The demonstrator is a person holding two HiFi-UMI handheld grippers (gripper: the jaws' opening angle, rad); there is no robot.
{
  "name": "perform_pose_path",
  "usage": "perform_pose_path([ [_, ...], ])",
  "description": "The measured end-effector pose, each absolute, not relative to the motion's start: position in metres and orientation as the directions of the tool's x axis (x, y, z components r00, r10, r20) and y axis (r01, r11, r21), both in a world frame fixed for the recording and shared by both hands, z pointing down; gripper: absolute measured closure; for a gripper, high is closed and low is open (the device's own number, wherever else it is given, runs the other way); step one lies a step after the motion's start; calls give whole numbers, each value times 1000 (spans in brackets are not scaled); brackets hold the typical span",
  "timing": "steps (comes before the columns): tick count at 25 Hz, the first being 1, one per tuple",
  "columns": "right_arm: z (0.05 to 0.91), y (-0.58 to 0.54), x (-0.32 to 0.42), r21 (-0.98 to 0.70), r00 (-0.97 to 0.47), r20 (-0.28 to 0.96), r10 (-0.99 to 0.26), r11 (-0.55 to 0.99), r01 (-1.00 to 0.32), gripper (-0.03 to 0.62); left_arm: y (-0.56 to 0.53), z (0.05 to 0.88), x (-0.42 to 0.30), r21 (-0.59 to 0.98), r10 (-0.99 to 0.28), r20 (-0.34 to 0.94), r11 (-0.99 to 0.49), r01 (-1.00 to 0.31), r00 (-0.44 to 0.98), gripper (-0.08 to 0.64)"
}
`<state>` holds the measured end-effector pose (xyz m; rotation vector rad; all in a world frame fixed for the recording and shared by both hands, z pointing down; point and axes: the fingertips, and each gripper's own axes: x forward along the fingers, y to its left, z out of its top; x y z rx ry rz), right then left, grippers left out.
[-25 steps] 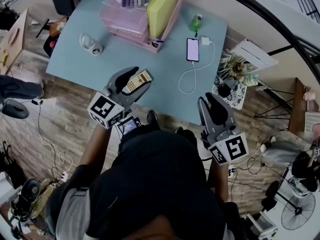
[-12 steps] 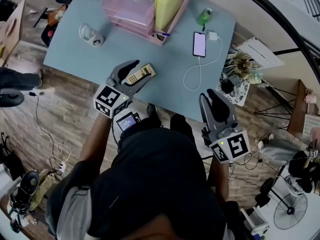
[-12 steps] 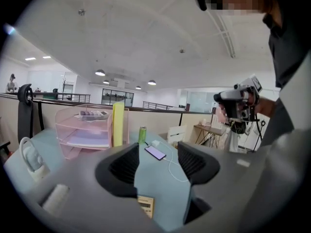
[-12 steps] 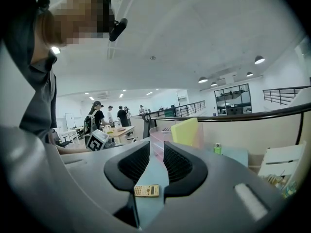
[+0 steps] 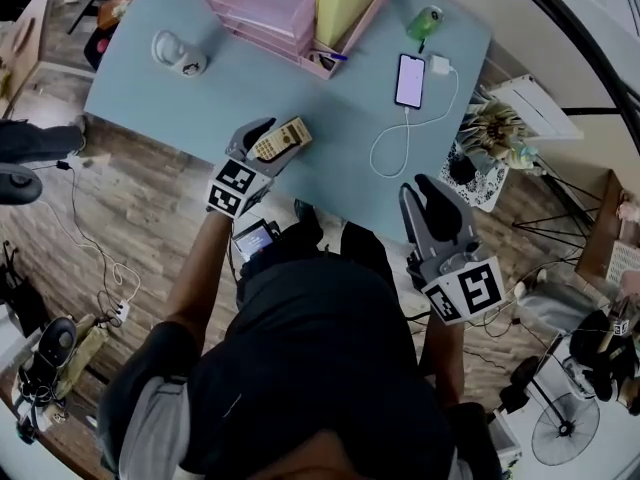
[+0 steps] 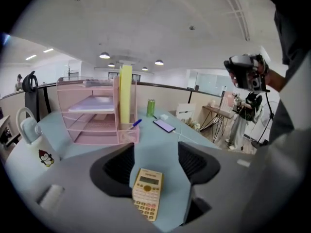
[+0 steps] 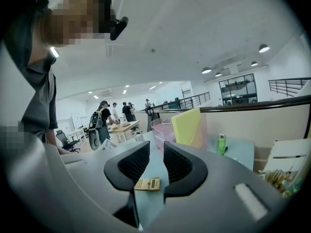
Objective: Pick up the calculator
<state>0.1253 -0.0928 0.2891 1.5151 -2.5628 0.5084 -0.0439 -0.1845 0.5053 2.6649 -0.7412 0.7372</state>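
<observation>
Approach stage only. Yet to pinch and lift calculator [image 6: 148, 193]; lies flat by near edge of desk [image 5: 330, 138], framed by spread left tool [image 6: 155, 154]. Right tool [image 7: 156, 149] narrowly parted, empty.

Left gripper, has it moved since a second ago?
Yes. The left gripper has come in towards the table: its marker cube sits closer to the table's near edge than before, with the calculator between its fingers.
</observation>
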Motion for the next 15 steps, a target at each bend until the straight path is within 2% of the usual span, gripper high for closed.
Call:
perform_pose_path([
  [8, 309, -102, 138, -261, -518, 314, -796, 453, -853, 522, -185, 590, -45, 32, -352, 703, -852, -523, 618, 201],
  [15, 323, -111, 136, -282, -549, 342, -763, 474, -834, 522, -182, 644, -57, -27, -324, 786, -869, -494, 526, 176],
])
